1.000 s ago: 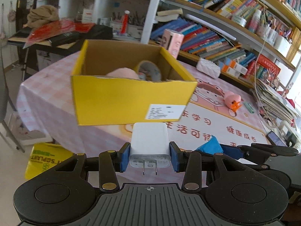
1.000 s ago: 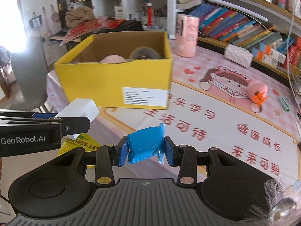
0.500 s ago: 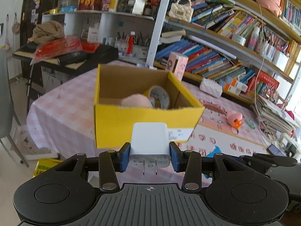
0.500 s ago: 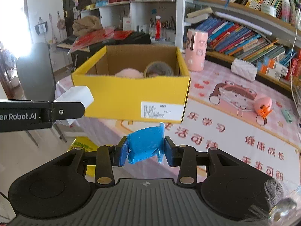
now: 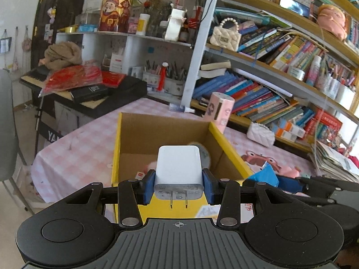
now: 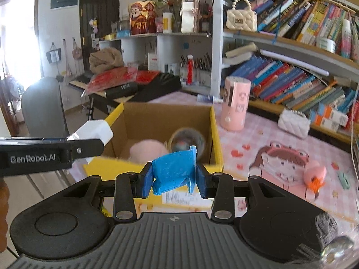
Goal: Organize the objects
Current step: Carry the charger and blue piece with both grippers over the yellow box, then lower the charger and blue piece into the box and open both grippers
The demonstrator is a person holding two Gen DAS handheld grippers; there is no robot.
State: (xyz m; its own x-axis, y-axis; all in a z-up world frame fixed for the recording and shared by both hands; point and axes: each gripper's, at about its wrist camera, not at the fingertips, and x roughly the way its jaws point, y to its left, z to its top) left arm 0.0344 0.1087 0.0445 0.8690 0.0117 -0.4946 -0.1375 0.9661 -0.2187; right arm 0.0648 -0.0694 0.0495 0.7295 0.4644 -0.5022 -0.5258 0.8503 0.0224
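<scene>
In the left wrist view, the left gripper [image 5: 178,185] is clamped on a white charger [image 5: 178,168], its blue pads pressed against both sides and the two metal prongs pointing back toward the camera. Right behind the charger sits the yellow box [image 5: 170,157], open at the top, on the pink checked tablecloth [image 5: 74,152]. The charger covers much of the box's inside; a roll of tape [image 5: 205,154] peeks out at its right edge and something pink lies low at its left. To the right, the right gripper reaches in with a blue object [image 5: 265,176] in its tips, near the box's right wall. A pink tube-shaped container [image 5: 221,111] stands beyond the box's far right corner, and a white quilted pouch [image 5: 261,133] lies farther right, below the crowded bookshelf [image 5: 280,83].

In the right wrist view, the right gripper [image 6: 174,178] pinches the blue object [image 6: 174,171] between its pads (a crumpled, flexible piece; what it is I cannot tell). It hangs in front of the yellow box's [image 6: 214,134] near wall, partly hiding the pink soft item [image 6: 148,150] and the roll of tape [image 6: 186,140] inside. From the left, the left gripper's finger carries the white charger [image 6: 94,132] at the box's near left corner. On the right of the table lie a pink-and-orange toy [image 6: 315,176] and a small green piece [image 6: 344,180].
</scene>
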